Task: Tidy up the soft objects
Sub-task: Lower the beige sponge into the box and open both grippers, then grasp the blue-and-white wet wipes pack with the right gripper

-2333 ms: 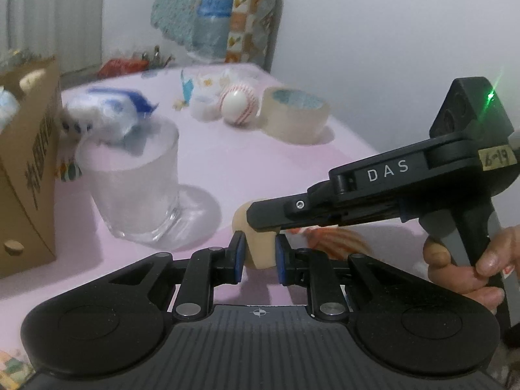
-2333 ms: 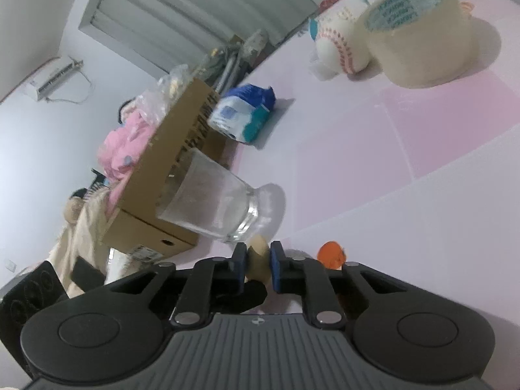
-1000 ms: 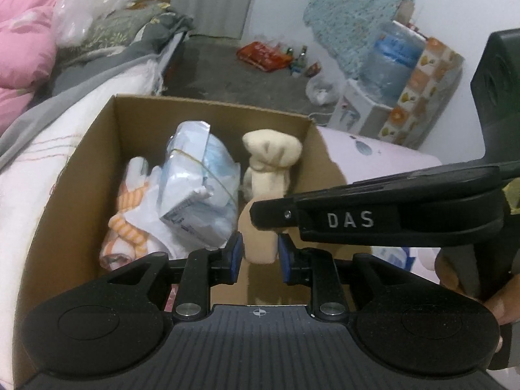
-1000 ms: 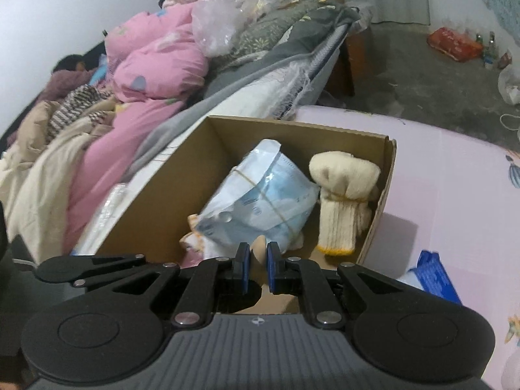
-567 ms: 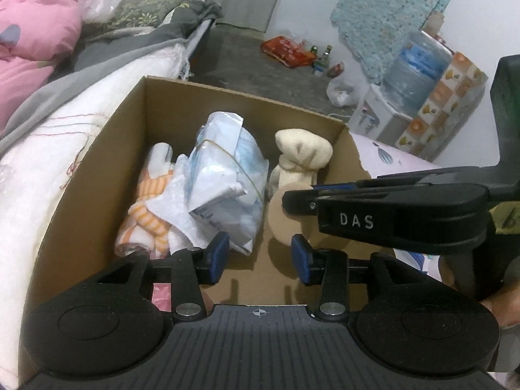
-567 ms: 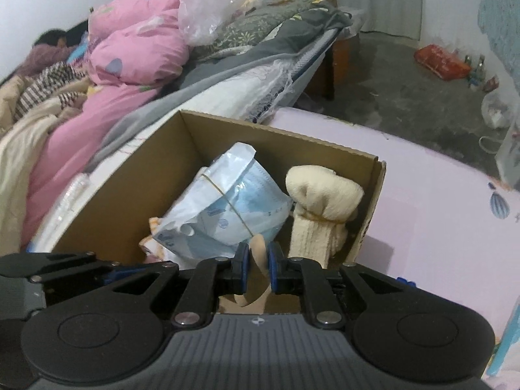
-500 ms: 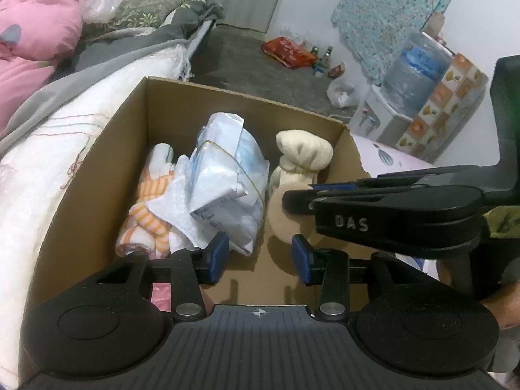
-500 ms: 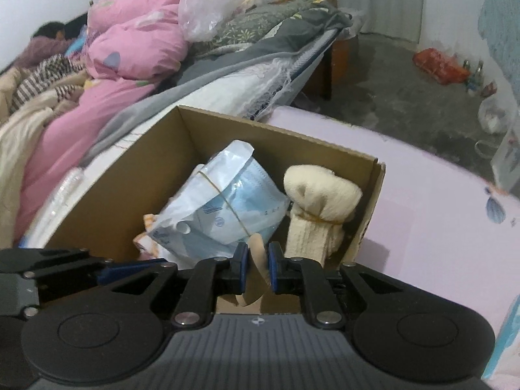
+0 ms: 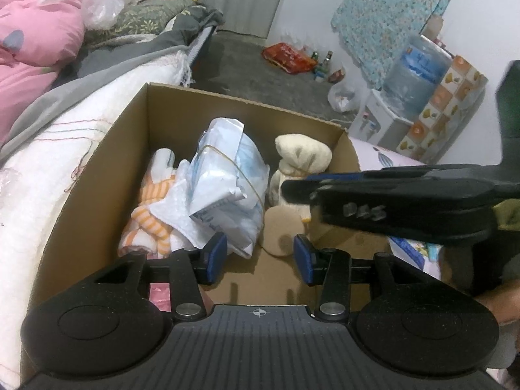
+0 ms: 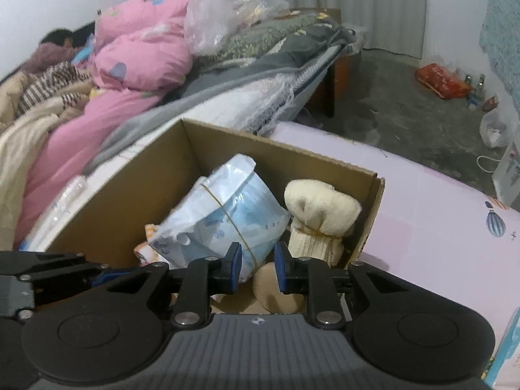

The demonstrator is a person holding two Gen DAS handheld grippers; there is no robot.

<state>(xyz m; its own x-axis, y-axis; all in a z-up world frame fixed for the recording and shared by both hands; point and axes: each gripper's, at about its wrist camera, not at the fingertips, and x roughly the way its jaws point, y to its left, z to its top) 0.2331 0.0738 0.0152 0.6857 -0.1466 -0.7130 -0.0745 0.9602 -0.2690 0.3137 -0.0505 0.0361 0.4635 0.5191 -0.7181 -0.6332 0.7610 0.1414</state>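
Both claws hover over the cardboard box [image 9: 107, 149], jaws opening. The left claw [image 9: 260, 256] and right claw [image 10: 258, 268] have released the tan sponge [image 9: 281, 232], resting at the box's five o'clock corner.

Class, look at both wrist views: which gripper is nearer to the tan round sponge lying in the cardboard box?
Right. The right gripper hangs directly over the tan sponge, jaws opening astride it. The left gripper sits further back, sponge beyond its opening jaws.
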